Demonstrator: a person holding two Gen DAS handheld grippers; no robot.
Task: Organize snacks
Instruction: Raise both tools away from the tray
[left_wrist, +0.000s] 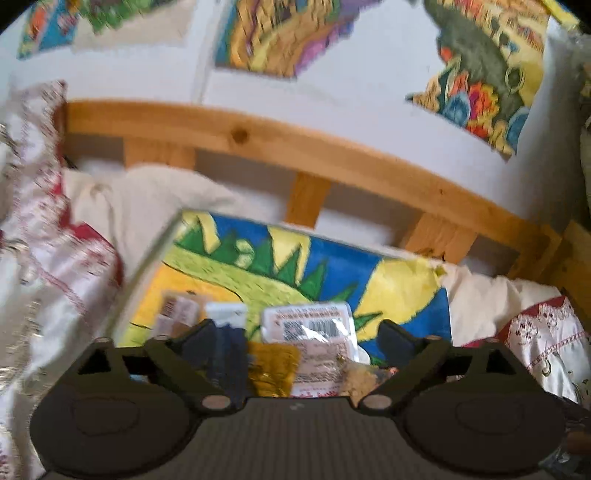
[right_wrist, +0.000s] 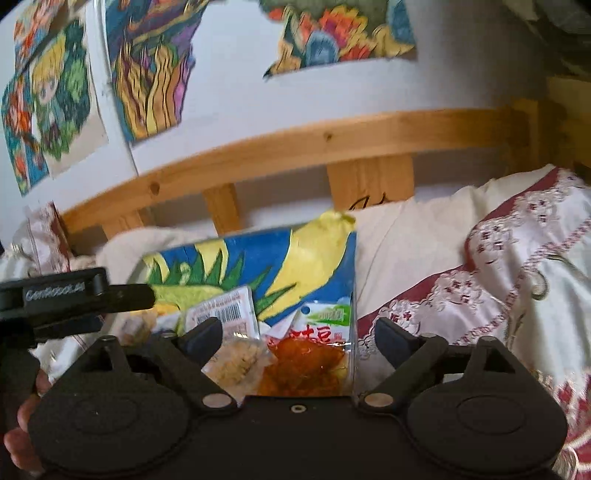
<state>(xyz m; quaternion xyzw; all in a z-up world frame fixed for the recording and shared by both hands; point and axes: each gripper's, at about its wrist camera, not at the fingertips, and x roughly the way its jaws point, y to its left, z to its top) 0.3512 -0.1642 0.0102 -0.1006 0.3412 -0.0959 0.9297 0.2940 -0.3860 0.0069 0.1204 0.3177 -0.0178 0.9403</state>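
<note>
Both views show a clear container (right_wrist: 351, 295) with a brightly painted back panel (left_wrist: 332, 266), standing on a bed among pale cushions (right_wrist: 406, 251) and a cream-and-red embroidered cloth (right_wrist: 517, 277). The snack packets lie inside it: a white barcode-labelled packet (left_wrist: 306, 325), a gold-wrapped piece (left_wrist: 273, 369), a dark blue wrapper (left_wrist: 229, 354), and, in the right wrist view, a red-orange packet with a green-topped label (right_wrist: 310, 362) beside a crumbly beige snack (right_wrist: 236, 362).

The left tongs (left_wrist: 297, 336) are spread wide with nothing pinched; packets show in the gap, but the pads do not press on them. The right tongs (right_wrist: 297, 332) are likewise spread and empty, above the red-orange packet. The left tool's body (right_wrist: 66, 291) and part of a hand (right_wrist: 22, 417) appear at the left edge of the right wrist view.

Judged from this, the step in hand is a release and withdrawal, or a re-approach. To do it well, each pair of tongs should lift clear without snagging a wrapper's edge. Any next pick should close across a packet's flat seam, since the glossy film looks likely to slip or crumple.

Behind the bed runs a pine rail with upright slats (left_wrist: 258, 136), and above it a white wall (left_wrist: 332, 96) hung with colourful drawings (right_wrist: 147, 66). The soft bedding may let the container tilt if it is pushed.
</note>
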